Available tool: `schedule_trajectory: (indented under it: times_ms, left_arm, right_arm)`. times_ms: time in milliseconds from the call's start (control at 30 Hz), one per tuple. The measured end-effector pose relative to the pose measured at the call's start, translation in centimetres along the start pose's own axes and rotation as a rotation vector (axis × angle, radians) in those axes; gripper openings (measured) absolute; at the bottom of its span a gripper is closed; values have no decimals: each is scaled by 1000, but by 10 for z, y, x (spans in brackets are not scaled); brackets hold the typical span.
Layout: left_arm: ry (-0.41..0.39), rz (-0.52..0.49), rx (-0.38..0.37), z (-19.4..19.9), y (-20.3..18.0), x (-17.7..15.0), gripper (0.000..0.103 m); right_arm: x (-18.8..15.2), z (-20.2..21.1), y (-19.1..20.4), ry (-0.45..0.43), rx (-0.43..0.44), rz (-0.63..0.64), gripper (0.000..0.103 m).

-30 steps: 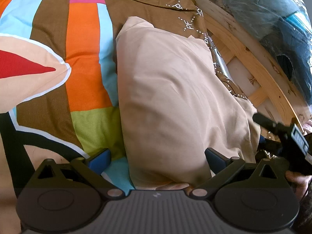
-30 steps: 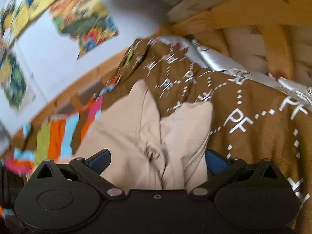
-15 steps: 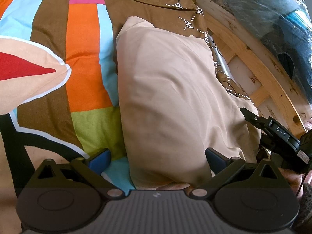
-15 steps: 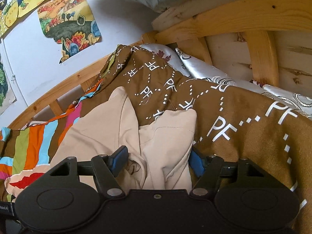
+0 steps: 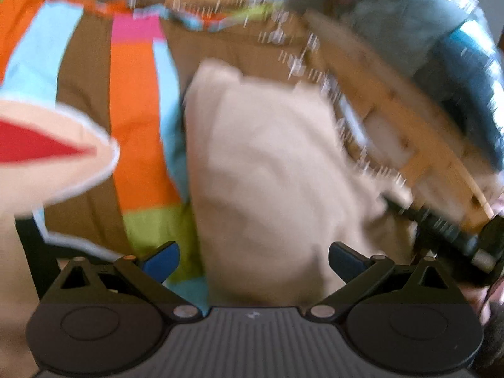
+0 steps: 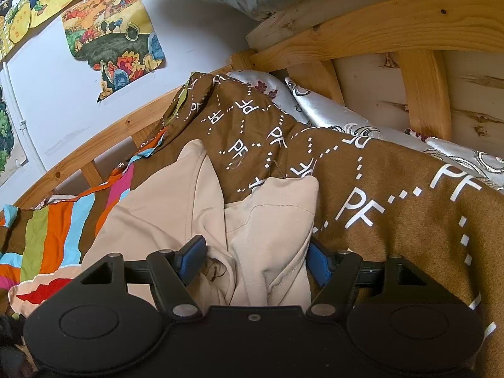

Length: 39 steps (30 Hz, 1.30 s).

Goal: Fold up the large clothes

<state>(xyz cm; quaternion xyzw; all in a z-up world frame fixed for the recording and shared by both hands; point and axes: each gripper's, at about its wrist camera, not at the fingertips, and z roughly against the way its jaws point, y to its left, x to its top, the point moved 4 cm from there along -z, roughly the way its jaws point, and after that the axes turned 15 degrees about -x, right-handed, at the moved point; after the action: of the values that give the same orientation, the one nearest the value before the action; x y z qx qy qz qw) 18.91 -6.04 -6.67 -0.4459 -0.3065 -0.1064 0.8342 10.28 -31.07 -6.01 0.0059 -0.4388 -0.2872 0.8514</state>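
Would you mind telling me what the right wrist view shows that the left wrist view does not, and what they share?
Only the right wrist view shows the colourful posters on the white wall, the silver patterned pillows, and the right gripper with its fingers partly closed around a bunched beige fold. Only the left wrist view, which is blurred, shows the open left gripper, the red and cream patch on the cover, and bluish bundles beyond the rail. Both show the beige garment on the striped bedcover and the wooden bed frame.

Striped bedspread (image 5: 135,132) to the left of the beige garment (image 5: 267,173) is wide open. Right bed edge is tight though, wooden rail (image 6: 378,28) and bunched brown blanket (image 6: 393,195) crowd it.
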Motion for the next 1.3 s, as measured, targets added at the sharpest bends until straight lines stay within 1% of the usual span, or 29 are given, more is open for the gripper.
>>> schedule_trajectory:
  times_ms: [33,67,100,200,300,400,433,500,567,600,633,667,700,733,767,800,833,867,900,933,1033,1100,1167,1233,1300]
  left_arm:
    - [-30,10,-30,4,-1,5,102]
    - [-43,30,-54,4,-1,11,102]
    - [-34,48,-64,2,2,18,102]
    - [-21,49,-12,-6,14,37,102]
    - [49,83,-9,-22,33,51,102]
    - [123,112,-53,-39,48,53,102]
    - [137,125,-75,-43,51,53,102]
    - [161,164,-120,-51,58,51,103]
    - [169,180,-133,-57,62,49,101]
    - [175,174,-137,-59,60,48,96]
    - [179,163,-144,-61,57,48,95]
    - [183,143,-123,-63,53,49,93]
    - [189,123,-97,-64,49,49,91]
    - [187,101,-71,-65,44,48,90]
    - [182,79,-53,-64,38,48,87]
    - [173,47,-32,-62,32,48,84]
    - [165,16,-15,-59,25,48,83]
    - [153,-24,-1,-55,17,47,80]
    - [145,-56,4,-51,12,47,76]
    - [138,-84,5,-48,6,49,75]
    - [104,-150,-11,-31,-6,56,71]
    - [64,-209,1,-13,-11,65,70]
    - [22,-257,22,6,-11,79,70]
    - [-32,-286,52,27,-6,95,70]
    - [-70,-306,107,45,5,114,70]
  right_arm:
    - [-1,0,0,-1,1,0,71]
    - [-1,0,0,-3,1,0,71]
    - [-1,0,0,-4,1,2,72]
    - [-2,0,1,-7,5,1,73]
    - [-2,1,-1,-8,27,-22,76]
    - [-1,3,-3,-14,70,-39,82]
    - [-2,3,-2,-15,87,-27,86]
    - [-5,3,3,-25,98,26,88]
    - [-11,2,12,-46,69,125,87]
    - [-14,2,16,-56,54,170,84]
    - [-17,2,20,-68,37,212,79]
    - [-18,2,20,-73,34,222,75]
    - [-18,2,20,-70,35,217,67]
    - [-17,2,20,-61,46,210,57]
    - [-16,3,22,-52,56,208,52]
    - [-17,4,25,-45,58,215,41]
    - [-17,8,31,-50,46,242,34]
    - [-16,12,38,-63,32,280,30]
    - [-15,18,44,-80,30,310,22]
    - [-12,25,52,-103,39,338,20]
    - [-4,43,78,-164,74,393,18]
    - [1,49,99,-208,93,424,17]
    - [8,51,125,-272,116,456,17]
    - [17,48,148,-320,148,461,17]
    - [26,36,174,-345,188,461,17]
